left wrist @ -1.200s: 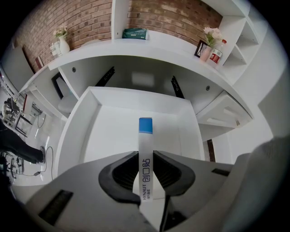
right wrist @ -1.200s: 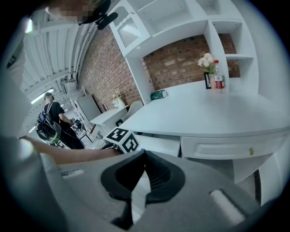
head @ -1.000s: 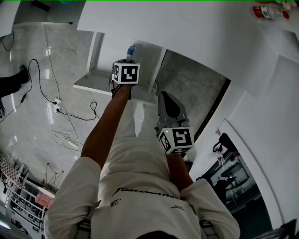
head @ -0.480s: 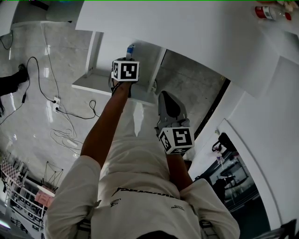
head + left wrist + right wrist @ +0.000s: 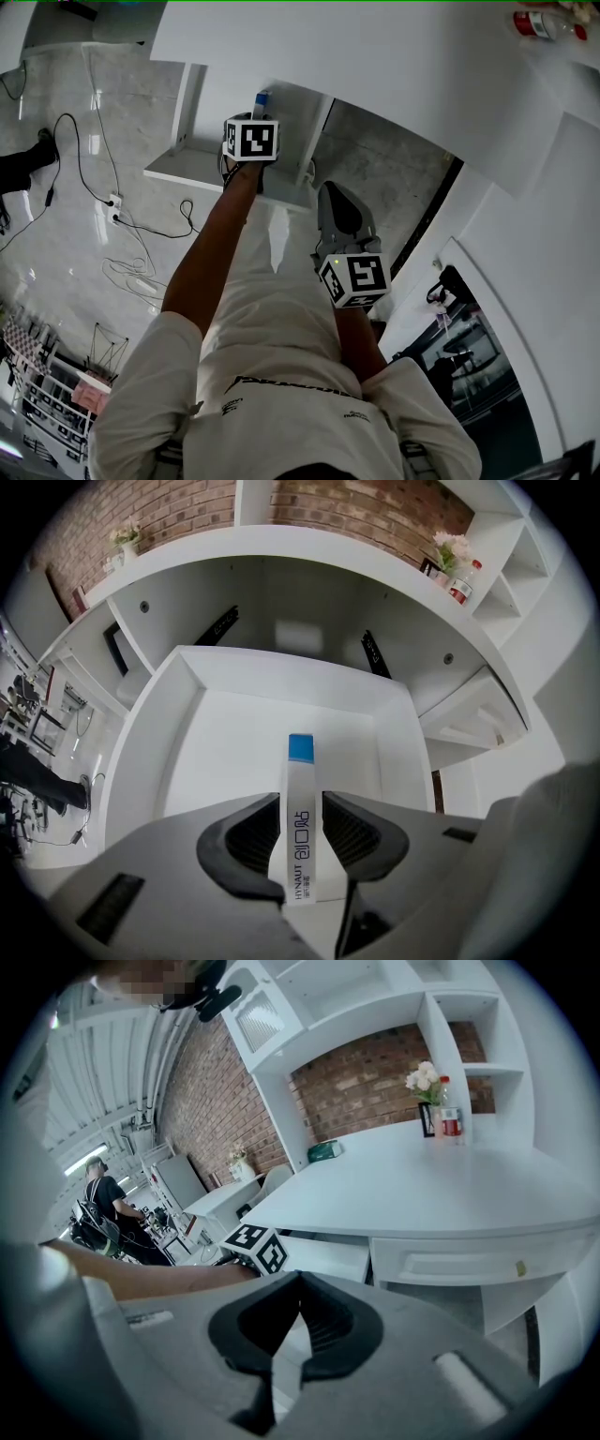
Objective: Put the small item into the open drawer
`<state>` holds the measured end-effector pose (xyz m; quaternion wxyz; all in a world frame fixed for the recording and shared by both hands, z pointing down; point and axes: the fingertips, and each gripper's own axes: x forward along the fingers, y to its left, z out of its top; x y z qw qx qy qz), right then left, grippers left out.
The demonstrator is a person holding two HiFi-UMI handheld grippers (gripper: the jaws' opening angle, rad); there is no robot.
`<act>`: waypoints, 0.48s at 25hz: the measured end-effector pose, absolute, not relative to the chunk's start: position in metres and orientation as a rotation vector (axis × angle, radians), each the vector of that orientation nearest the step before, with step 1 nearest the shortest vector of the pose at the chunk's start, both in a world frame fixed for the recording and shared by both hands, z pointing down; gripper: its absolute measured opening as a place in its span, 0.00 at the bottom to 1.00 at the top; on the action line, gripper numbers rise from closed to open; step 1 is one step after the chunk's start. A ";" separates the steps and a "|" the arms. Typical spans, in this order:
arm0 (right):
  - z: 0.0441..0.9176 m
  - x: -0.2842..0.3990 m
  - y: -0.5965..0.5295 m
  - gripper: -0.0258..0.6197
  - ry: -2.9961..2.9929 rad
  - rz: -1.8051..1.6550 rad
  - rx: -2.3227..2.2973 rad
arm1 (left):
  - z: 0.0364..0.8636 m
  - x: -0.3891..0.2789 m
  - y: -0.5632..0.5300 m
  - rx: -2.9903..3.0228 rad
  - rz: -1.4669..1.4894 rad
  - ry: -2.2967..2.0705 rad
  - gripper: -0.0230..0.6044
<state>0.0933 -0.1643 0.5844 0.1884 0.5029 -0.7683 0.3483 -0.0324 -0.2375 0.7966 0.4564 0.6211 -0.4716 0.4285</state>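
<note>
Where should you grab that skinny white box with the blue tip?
Pinch its two long flat sides at the white end, coming from behind so the blue tip points away. The box sits that way between the left tool's opening jaws, over the drawer.

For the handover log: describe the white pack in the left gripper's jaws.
The pack is a slim white strip, cardboard-like, with a blue far end and dark print along its face. It stands lengthwise between the jaws of the left gripper, which are opening; narrow gaps show at both pads. Beyond it lies the open white drawer.
</note>
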 end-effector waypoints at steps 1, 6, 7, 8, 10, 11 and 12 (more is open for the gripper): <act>0.584 0.093 -0.165 0.04 -2.164 0.978 1.415 | 0.796 -0.033 -0.238 1.532 1.056 -1.164 0.26; 0.581 0.094 -0.166 0.04 -2.170 0.971 1.419 | 0.792 -0.032 -0.238 1.533 1.055 -1.165 0.27; 0.580 0.095 -0.166 0.04 -2.172 0.969 1.420 | 0.791 -0.031 -0.238 1.534 1.053 -1.167 0.27; 0.579 0.095 -0.166 0.04 -2.175 0.966 1.421 | 0.789 -0.031 -0.238 1.536 1.050 -1.169 0.27; 0.576 0.096 -0.165 0.04 -2.182 0.959 1.423 | 0.784 -0.030 -0.239 1.543 1.045 -1.175 0.27; 0.575 0.096 -0.165 0.04 -2.185 0.956 1.423 | 0.781 -0.030 -0.239 1.547 1.042 -1.179 0.27; 0.573 0.096 -0.165 0.04 -2.188 0.953 1.423 | 0.778 -0.030 -0.240 1.549 1.039 -1.183 0.27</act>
